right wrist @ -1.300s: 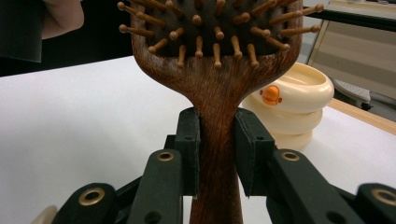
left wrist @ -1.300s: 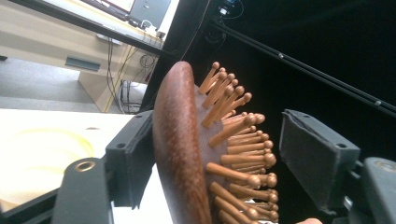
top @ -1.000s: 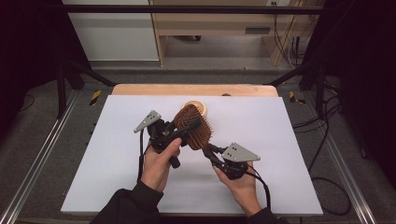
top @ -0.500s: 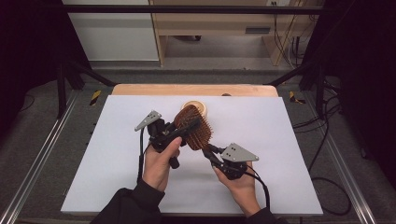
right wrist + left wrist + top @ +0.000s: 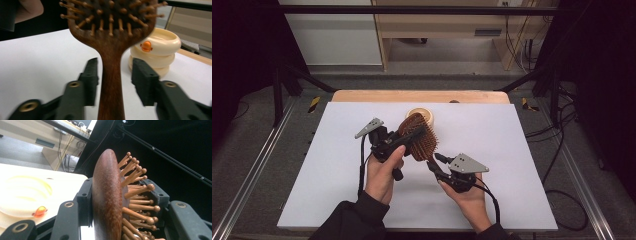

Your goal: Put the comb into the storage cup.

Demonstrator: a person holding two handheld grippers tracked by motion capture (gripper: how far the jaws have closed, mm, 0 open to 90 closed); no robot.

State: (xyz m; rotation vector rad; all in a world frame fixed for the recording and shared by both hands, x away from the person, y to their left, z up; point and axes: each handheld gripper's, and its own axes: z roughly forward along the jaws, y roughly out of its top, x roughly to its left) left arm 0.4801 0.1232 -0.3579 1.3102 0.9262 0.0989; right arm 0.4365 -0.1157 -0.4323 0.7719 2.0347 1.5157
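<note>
The left gripper (image 5: 408, 136) clamps the head of the wooden hairbrush (image 5: 419, 141), raised above the white table (image 5: 512, 135) at frame centre. The right gripper (image 5: 435, 165) is released, jaws straddling the handle. A cream holder (image 5: 421, 114) stands just behind.

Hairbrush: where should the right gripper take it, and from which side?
Grip the handle, the narrow straight wooden neck below the head. Come in from the handle's free end, along its length, with one of the jaws on each flat side; the right gripper already straddles it that way, jaws open. The left gripper clamps the head across back and bristles, so the handle is the free part.
</note>
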